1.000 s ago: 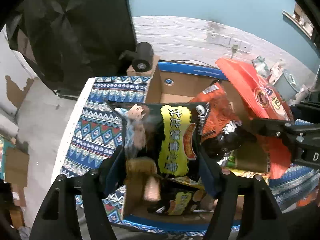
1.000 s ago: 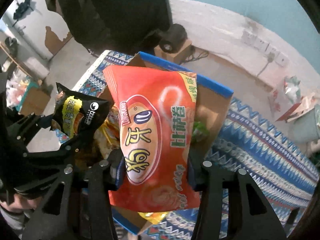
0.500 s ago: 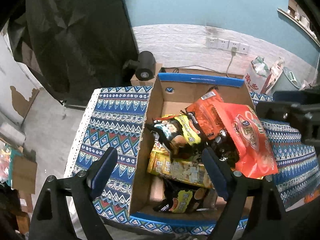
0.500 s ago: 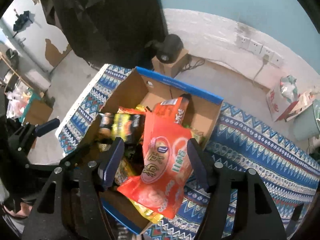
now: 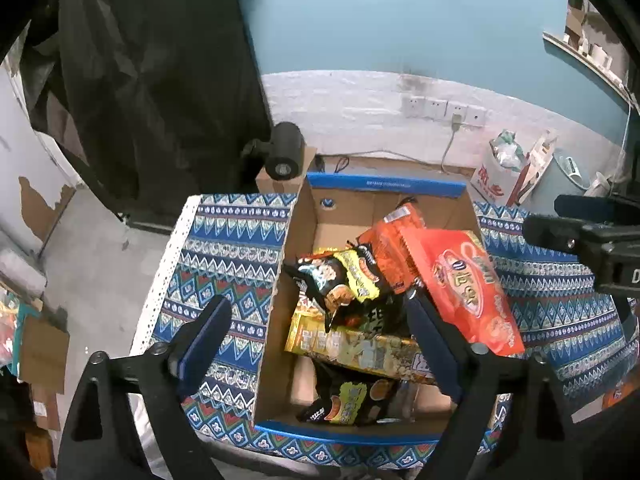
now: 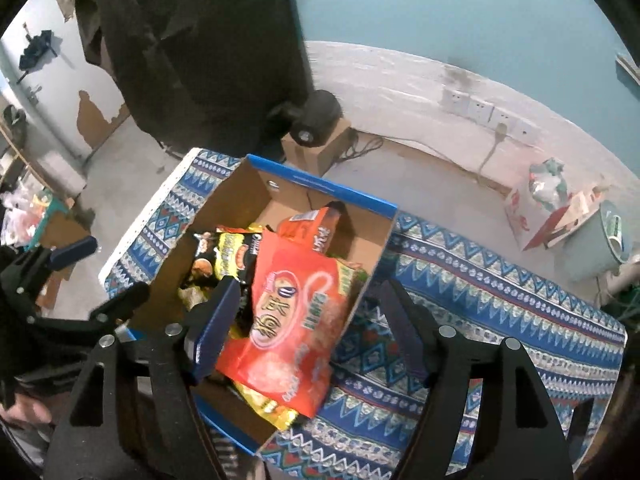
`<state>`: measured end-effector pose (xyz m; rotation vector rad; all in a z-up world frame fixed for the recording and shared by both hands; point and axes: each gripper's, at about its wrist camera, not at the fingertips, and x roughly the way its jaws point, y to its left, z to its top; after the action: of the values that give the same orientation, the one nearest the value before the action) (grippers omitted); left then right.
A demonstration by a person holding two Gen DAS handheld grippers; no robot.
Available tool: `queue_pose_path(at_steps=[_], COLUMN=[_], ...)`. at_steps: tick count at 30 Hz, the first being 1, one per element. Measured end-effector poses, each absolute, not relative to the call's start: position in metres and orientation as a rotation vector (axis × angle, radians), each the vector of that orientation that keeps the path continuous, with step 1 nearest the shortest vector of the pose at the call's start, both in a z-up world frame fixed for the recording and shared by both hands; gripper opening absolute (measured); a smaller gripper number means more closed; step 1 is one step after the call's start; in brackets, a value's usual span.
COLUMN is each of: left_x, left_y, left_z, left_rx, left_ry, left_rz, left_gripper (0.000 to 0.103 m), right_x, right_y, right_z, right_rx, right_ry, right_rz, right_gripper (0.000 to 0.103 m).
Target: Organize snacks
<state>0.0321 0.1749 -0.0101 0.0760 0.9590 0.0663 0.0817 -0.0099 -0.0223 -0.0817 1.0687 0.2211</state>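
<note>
Two handheld grippers hung above an open cardboard box (image 5: 304,240) of snacks, both with jaws still widening and pinching nothing. The left gripper (image 5: 320,332) had its blue-padded fingers (image 5: 204,336) spread well apart, one over the patterned blue tablecloth (image 5: 224,256) and the other over the box's contents, with no packet touching either pad. The right gripper (image 6: 308,320) was likewise spread, its fingers straddling from above a large red snack bag (image 6: 296,316) that lay loose below them, propped across the box's right wall with its lower end jutting past the rim. In the left wrist view the same red bag (image 5: 468,292) leaned on that wall beside an orange packet (image 5: 392,248), while a black-and-yellow chip bag (image 5: 344,280) sat on top of the pile at the centre. Under it lay a long yellow packet (image 5: 360,348), and another black-and-yellow bag (image 5: 352,400) rested on the box floor near the blue-edged front rim. The box stood on the cloth-covered table, its far flap trimmed in blue. Beyond the table, a black cylindrical device (image 5: 284,152) sat on a small carton on the floor, before a white brick wall base with wall sockets (image 5: 440,108) below teal paint. A dark curtain (image 5: 160,80) hung at the left.
</note>
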Motion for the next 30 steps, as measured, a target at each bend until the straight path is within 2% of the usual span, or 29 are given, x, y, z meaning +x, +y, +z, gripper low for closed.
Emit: queue_pose_path(at_steps=[10,14,30], left_x=[0.028,0.027,0.028], left_y=[0.170,0.169,0.171], left_z=[0.003,0.007,0.009], left_rx=[0.073,0.072,0.062], left_ry=[0.924,0.907,0.907], left_rz=[0.055,0.058,0.072], left_gripper=[0.094,0.095,0.095], right_x=[0.069,0.064,0.062], right_y=[-0.015,-0.013,-0.014], right_z=[-0.013,-0.009,-0.007], right_rx=[-0.130,-0.144,-0.142], right_ry=[1.029,1.011,1.007], right_rz=[0.202,0.207,0.200], right_gripper=[0.074,0.078,0.079])
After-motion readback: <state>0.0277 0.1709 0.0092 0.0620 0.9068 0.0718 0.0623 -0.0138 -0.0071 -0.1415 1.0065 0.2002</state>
